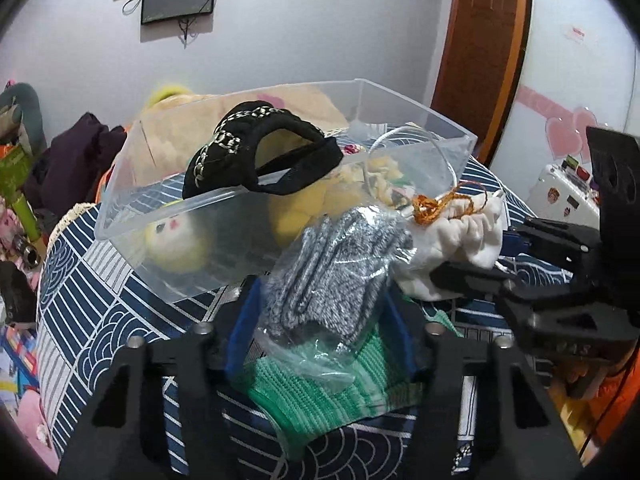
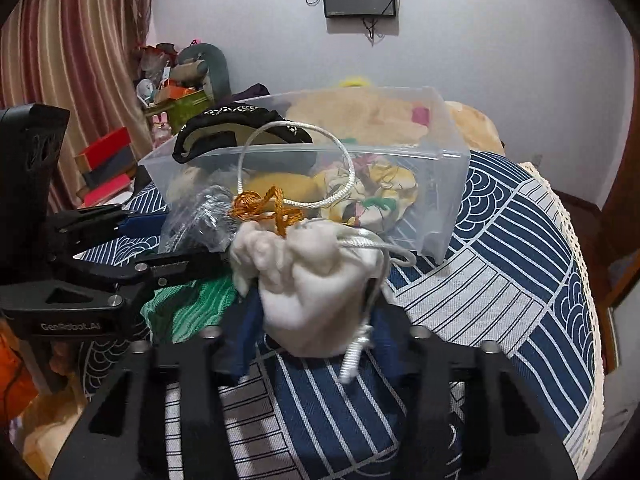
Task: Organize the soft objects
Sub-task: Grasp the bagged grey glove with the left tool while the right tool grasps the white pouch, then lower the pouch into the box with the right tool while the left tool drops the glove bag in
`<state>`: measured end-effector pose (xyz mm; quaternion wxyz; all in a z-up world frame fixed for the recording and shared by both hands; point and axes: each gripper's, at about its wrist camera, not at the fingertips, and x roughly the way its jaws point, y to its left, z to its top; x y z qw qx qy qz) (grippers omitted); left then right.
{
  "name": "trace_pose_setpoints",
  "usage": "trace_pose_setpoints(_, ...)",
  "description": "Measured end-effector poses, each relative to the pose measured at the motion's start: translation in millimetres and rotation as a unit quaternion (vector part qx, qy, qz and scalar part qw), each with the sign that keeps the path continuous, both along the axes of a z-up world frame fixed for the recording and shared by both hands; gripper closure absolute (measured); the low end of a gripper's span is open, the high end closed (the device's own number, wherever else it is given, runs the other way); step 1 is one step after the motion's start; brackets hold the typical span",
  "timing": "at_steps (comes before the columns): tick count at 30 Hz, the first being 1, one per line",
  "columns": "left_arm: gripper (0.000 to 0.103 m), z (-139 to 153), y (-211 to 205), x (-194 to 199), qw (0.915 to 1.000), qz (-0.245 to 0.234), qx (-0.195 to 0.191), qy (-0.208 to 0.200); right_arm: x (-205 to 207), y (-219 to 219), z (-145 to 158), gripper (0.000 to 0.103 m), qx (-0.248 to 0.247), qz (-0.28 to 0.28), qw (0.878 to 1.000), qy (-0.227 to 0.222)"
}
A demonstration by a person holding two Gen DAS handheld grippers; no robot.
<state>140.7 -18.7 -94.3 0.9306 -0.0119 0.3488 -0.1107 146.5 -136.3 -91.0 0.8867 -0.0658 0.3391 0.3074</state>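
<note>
A clear plastic bin (image 1: 132, 216) (image 2: 448, 216) sits on the blue patterned cloth and holds yellow plush toys (image 1: 176, 244) (image 2: 280, 186). A black chain-trimmed fabric piece (image 1: 256, 148) (image 2: 236, 126) hangs over its near rim. My left gripper (image 1: 320, 308) is shut on a clear bag of grey knit (image 1: 336, 264) (image 2: 200, 216), above a green knit piece (image 1: 352, 384) (image 2: 188, 304). My right gripper (image 2: 316, 312) (image 1: 472, 256) is shut on a white drawstring pouch (image 2: 316, 292) (image 1: 460, 236) with a white cord loop (image 2: 340, 152) and orange thread (image 2: 264, 208), just in front of the bin.
The cloth (image 2: 520, 280) covers a round table with a lace edge (image 2: 576, 264). Clutter and a dark garment (image 1: 68, 160) lie at the left. A wooden door (image 1: 484, 52) stands at the right. Red boxes (image 2: 108, 168) sit by the curtain.
</note>
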Motion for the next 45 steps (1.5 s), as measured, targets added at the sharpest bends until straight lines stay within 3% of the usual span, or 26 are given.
trace_pose_setpoints(3,0.061,2.9,2.4,-2.7,1.0,0.003,-0.003,-0.001,-5.4,-2.1,3.9,0.08,0.007,0.006,1.0,-0.002)
trace_pose_setpoints(7,0.069,11.0,6.2,-12.6,0.9999,0.004,-0.011,-0.011,-17.2,-2.6,10.3,0.086,0.016,0.008,1.0,-0.01)
trace_pose_setpoints(19,0.07,59.7,16.4,-50.8,0.9969,0.008,-0.023,-0.074,-46.0,-26.0,57.9,0.087,0.06,-0.008,0.995,-0.075)
trace_pose_setpoints(30,0.07,106.3,46.2,-35.3,0.9891,0.063,-0.04,-0.127,-31.4,-12.8,104.6,0.087,0.086,-0.016,0.987,-0.133)
trace_pose_setpoints(37,0.07,93.3,59.0,3.5,0.9917,0.088,-0.025,-0.09,-3.0,3.2,99.7,0.087,0.083,-0.015,0.99,-0.115)
trace_pose_setpoints(45,0.07,55.6,66.8,46.6,0.9938,0.106,-0.011,-0.032,36.7,24.4,65.6,0.087,0.047,-0.013,0.997,-0.055)
